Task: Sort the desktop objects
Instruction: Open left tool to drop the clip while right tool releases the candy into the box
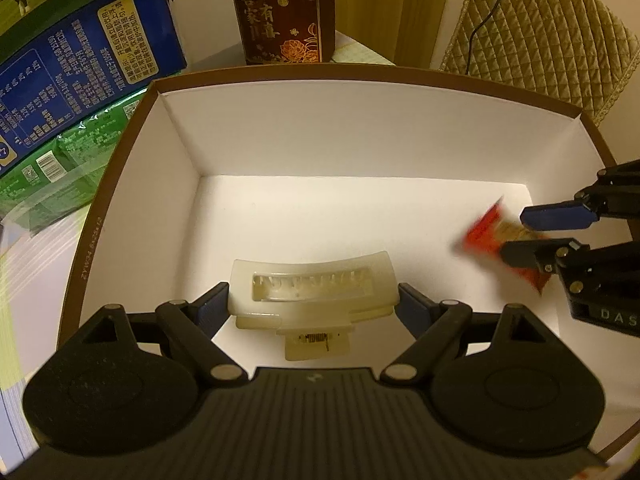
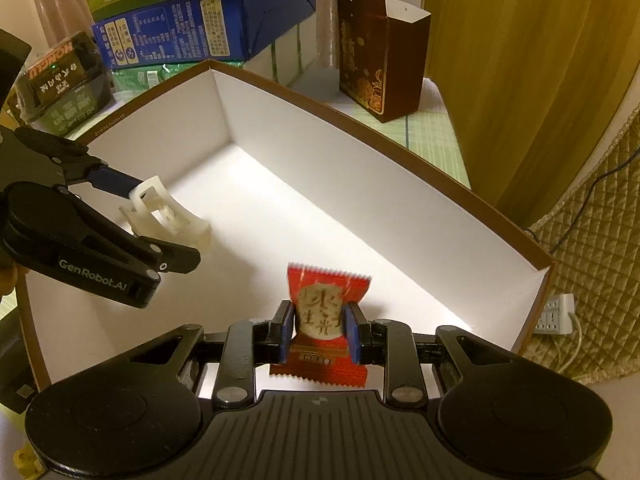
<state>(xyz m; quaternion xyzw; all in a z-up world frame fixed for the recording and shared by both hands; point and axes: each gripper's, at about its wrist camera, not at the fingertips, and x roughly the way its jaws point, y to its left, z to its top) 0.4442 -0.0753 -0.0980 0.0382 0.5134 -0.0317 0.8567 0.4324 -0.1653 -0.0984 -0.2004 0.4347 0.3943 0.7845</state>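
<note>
Right now your left tool (image 1: 313, 307) stands wide, its blue pads set against the two ends of a cream hair claw clip (image 1: 312, 294), which it holds across its full length. The clip hangs over the floor of the white-lined box (image 1: 340, 128), toward that box's near left part; whether it touches the floor you cannot tell from either view. Your right tool (image 2: 319, 330) is nearly closed, pinching a red snack packet (image 2: 322, 320) by its middle, the packet upright with its crimped top edge above the pads. It sits inside the same box, toward the right wall, well apart from the clip. Beyond the box's far rim on the worktop stands a dark brown carton (image 1: 282, 12) with gold flowers, near the far right corner. Off the box's left corner lie a blue carton (image 1: 80, 76) and green packs (image 1: 68, 156) stacked together.
</note>
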